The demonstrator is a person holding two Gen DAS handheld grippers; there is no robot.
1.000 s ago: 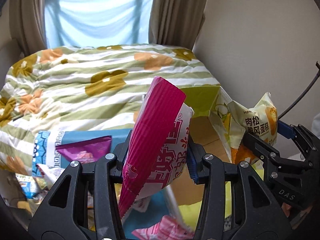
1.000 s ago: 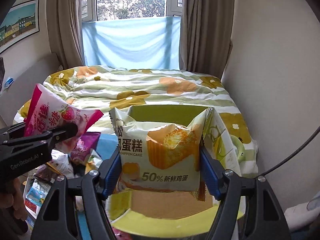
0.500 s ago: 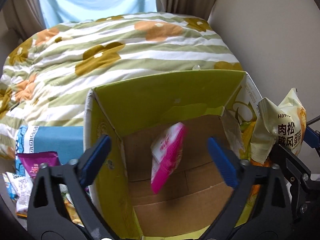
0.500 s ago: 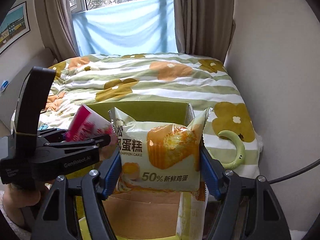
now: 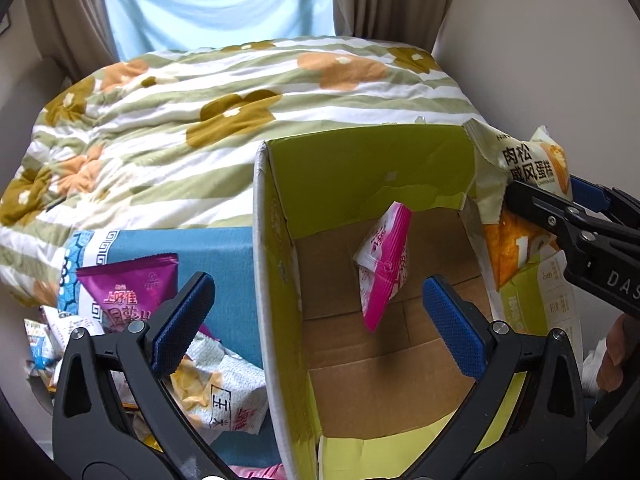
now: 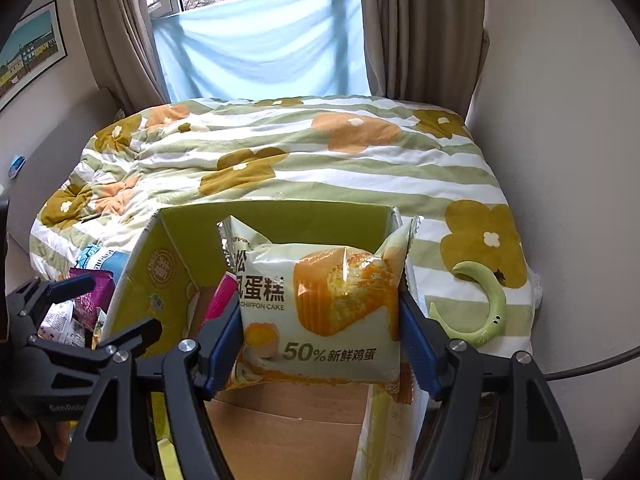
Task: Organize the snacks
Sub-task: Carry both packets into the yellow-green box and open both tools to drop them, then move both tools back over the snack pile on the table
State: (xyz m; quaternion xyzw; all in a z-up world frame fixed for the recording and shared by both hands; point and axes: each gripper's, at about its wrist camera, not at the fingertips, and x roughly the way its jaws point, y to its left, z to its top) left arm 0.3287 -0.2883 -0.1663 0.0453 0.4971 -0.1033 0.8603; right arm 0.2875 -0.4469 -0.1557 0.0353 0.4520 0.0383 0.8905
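A pink and white snack packet (image 5: 386,264) stands tilted inside the open green cardboard box (image 5: 264,240), free of any grip. My left gripper (image 5: 318,320) hangs above the box's near side, wide open with nothing between its blue pads. My right gripper (image 6: 320,344) is shut on a chiffon cake packet (image 6: 324,312), held upright over the box (image 6: 168,264) at its right side. In the left wrist view that cake packet (image 5: 520,184) and the right gripper (image 5: 560,220) show at the box's right wall. The left gripper (image 6: 104,308) appears at the right wrist view's left edge.
Left of the box, a blue box (image 5: 160,244) holds a purple snack bag (image 5: 128,292), a white chip bag (image 5: 224,392) and several other packets. The flowered quilt (image 5: 240,120) lies behind. A green crescent object (image 6: 480,312) rests on the quilt. A wall stands close on the right.
My left gripper opened and let go of the pink packet, which dropped into the green box. Both grippers came down closer to the box; the right one still holds the cake packet.
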